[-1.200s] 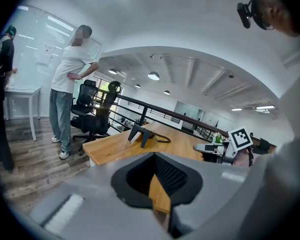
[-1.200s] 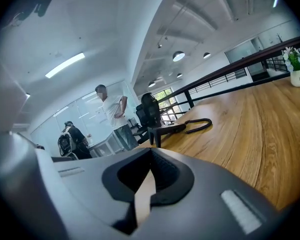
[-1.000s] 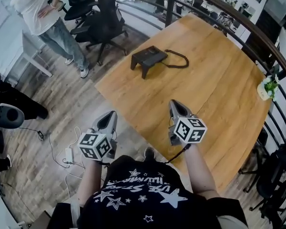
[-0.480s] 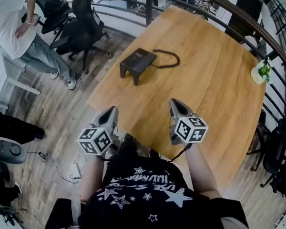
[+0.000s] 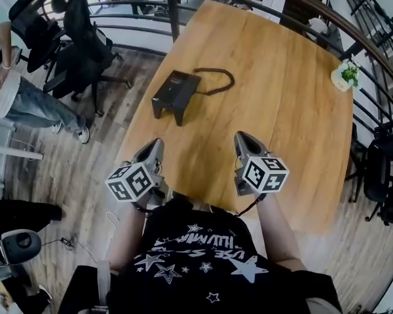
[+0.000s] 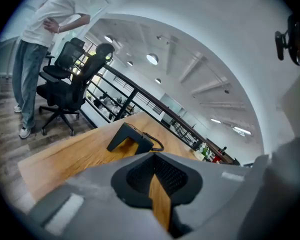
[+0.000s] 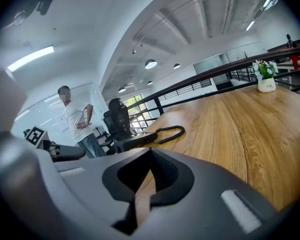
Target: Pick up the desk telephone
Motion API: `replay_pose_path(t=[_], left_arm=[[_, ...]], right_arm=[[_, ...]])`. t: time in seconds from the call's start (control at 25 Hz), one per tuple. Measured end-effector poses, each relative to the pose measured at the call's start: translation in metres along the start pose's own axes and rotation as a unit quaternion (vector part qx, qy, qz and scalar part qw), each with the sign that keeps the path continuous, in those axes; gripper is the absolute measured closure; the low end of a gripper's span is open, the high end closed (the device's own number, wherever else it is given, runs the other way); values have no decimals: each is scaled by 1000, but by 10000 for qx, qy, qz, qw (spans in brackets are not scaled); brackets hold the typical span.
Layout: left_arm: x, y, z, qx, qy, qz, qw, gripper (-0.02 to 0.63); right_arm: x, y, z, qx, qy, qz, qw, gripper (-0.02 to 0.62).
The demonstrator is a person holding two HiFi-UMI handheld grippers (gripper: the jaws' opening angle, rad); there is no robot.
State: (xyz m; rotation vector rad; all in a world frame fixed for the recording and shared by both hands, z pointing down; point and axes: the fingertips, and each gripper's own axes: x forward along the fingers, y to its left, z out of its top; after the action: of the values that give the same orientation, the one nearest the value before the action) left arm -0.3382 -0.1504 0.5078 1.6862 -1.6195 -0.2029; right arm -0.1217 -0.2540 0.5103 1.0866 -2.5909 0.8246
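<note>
- Holding one tool in each hand at the near edge of a wooden desk (image 5: 281, 123), both aimed forward and slightly down.
- Poising the left tool (image 5: 154, 144) at the desk's near-left corner, jaws pressed together on nothing, with only a sliver of wood showing between the pads.
- Setting the right tool (image 5: 241, 137) over the near edge, well apart from the left, jaws likewise closed to a thin slit and empty.
- Leaving the black phone (image 5: 175, 91) untouched on the far-left part of the desk, close to the left edge and well ahead of both tools.
- Trailing a dark cord (image 5: 217, 78) in a loop from the phone's far end across the wood to the right.
- Catching the phone (image 6: 130, 139) just above the closed tips in the left gripper view, and to the left of the tips (image 7: 137, 141) in the right gripper view.
- Placing a small plant (image 5: 346, 75) in a white pot at the desk's far-right corner.
- Taking in black office chairs (image 5: 78, 51) on the plank floor left of the desk, beside a person (image 5: 19, 100) in a white shirt and jeans.
- Ringing the desk's far side with a dark railing (image 5: 177, 5).
</note>
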Motion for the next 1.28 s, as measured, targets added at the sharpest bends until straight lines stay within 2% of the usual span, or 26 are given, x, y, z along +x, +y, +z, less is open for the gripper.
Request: replay_pose_path(t=[0.12,0.16,0.2,0.28,0.32,0.44,0.52,0.6,0.92,1.28], left_arm=[[16,1,7,-170,136,-244,9995,603],[22,0,9,-220,214,-368,9989,568],[28,-1,10,-284,294,-510,9979,486],[40,-1,13,-491,395,-763,9951,414],[45,0,15,-637,413,-855,9934,354],[60,5,23,-1278,405,-1007,9858,290],[68,9,29,-1709,367,-1053,9790,288],[75,11,35,-1932,359,-1088,9745,288],[113,23,37,-2411,483,-1053,9636,287],[145,29,31,-2687,555,-935,9571,267]], right_arm=[[1,-3,2,41,-36,-205,9998,593],[1,-4,3,54,-49,-269,9996,593],[3,-5,4,68,-67,-330,9994,593],[7,-5,6,86,-119,-441,9989,594],[9,-5,7,91,-149,-494,9986,593],[13,-5,7,127,-206,-644,9976,592],[13,-7,9,149,-219,-722,9970,593],[13,-8,10,159,-219,-794,9965,592],[18,-21,11,207,-217,-1100,9935,592],[19,-40,9,303,-170,-1297,9909,592]])
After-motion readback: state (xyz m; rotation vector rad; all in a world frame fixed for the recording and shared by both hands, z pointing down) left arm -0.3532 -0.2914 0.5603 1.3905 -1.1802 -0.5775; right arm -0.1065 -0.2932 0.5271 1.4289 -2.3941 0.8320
